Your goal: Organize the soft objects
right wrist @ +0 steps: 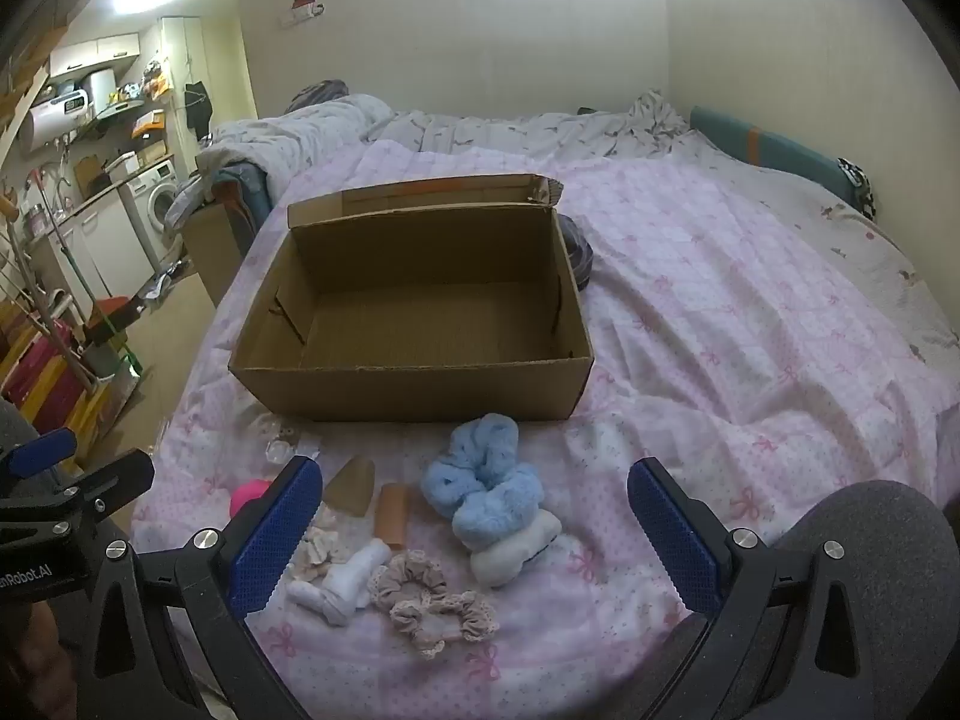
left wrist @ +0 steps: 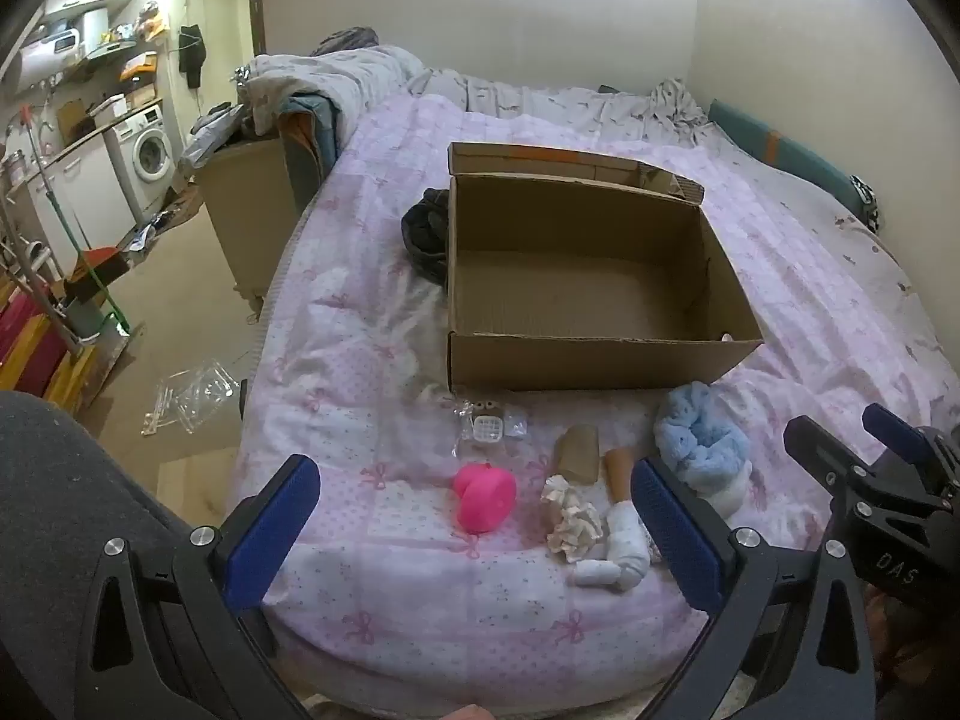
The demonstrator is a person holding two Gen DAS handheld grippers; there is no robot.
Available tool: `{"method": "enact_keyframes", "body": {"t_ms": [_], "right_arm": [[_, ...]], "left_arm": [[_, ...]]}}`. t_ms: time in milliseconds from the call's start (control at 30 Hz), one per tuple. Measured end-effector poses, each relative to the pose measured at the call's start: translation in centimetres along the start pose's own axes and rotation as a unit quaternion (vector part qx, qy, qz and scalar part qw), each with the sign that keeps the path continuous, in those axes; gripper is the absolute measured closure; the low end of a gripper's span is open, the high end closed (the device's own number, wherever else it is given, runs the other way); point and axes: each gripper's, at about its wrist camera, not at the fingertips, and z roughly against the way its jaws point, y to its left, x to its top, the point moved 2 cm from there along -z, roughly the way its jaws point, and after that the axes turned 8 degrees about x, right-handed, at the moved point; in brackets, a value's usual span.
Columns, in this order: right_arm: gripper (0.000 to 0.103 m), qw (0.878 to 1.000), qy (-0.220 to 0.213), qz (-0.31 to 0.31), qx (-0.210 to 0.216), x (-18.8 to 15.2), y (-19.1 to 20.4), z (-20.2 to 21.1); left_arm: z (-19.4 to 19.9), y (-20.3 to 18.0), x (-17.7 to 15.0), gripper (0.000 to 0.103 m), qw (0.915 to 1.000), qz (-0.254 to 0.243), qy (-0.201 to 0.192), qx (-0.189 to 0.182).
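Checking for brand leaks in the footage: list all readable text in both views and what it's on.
"DAS" on the body of the right tongs, seen in the left wrist view.
"nRobot.AI", cut off by the frame edge, on the body of the left tongs, seen in the right wrist view.
Display on the white appliance on the far shelf: too small to read.
Nothing legible on the cardboard box.
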Motion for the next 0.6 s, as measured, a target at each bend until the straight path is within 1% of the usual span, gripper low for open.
{"method": "enact_keyframes", "body": {"t_ms": [67, 100, 600], "right_arm": [[0.000, 1.000, 0.000, 0.000, 0.000, 0.01, -0.01, 0.00], [0.000, 1.000, 0.000, 0.000, 0.000, 0.01, -0.02, 0.00], [0.000, 1.000, -0.002, -0.001, 0.002, -0.04, 0.02, 0.08]], "left_arm": [[0.01, -0.16, 0.02, 0.000, 1.0000, -0.001, -0.001, 0.001], [0.00, 0.07, 0.00, 0.000, 1.0000, 0.004, 0.000, -0.005], [0.06, -0.08, -0.02, 0.000, 1.0000, 0.005, -0.003, -0.005]]}}
